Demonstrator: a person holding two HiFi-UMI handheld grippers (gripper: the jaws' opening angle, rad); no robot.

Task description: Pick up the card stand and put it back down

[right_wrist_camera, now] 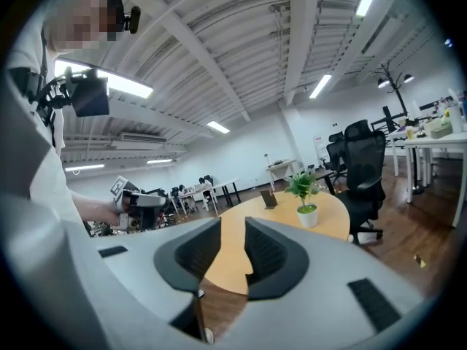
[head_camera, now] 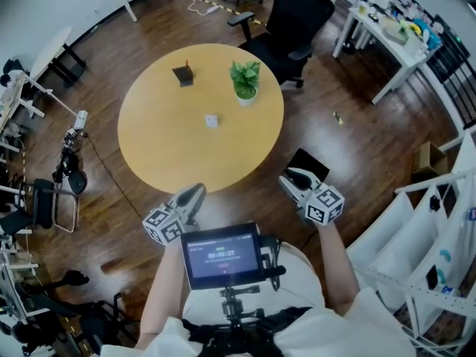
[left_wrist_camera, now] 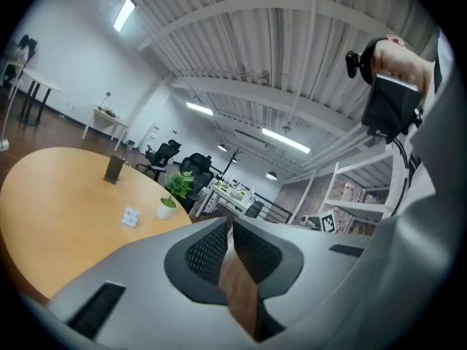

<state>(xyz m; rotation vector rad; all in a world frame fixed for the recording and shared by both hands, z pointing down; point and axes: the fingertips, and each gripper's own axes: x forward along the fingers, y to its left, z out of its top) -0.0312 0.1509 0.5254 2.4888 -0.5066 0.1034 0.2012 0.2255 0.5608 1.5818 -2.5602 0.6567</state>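
Observation:
The card stand [head_camera: 184,74] is a small dark upright piece at the far side of the round wooden table [head_camera: 163,155]. It also shows small in the left gripper view [left_wrist_camera: 114,169] and in the right gripper view [right_wrist_camera: 269,199]. Both grippers are off the table at its near edge, far from the stand. My left gripper [head_camera: 196,195] [left_wrist_camera: 228,228] points at the table with its jaws all but together and nothing between them. At the table's near right, my right gripper [head_camera: 291,178] [right_wrist_camera: 233,233] is open and empty.
A potted plant [head_camera: 245,80] stands to the right of the stand, and a small white block [head_camera: 212,120] lies near the table's middle. A black office chair [head_camera: 294,21] is behind the table. White desks [head_camera: 387,28] and shelving [head_camera: 439,259] line the right side.

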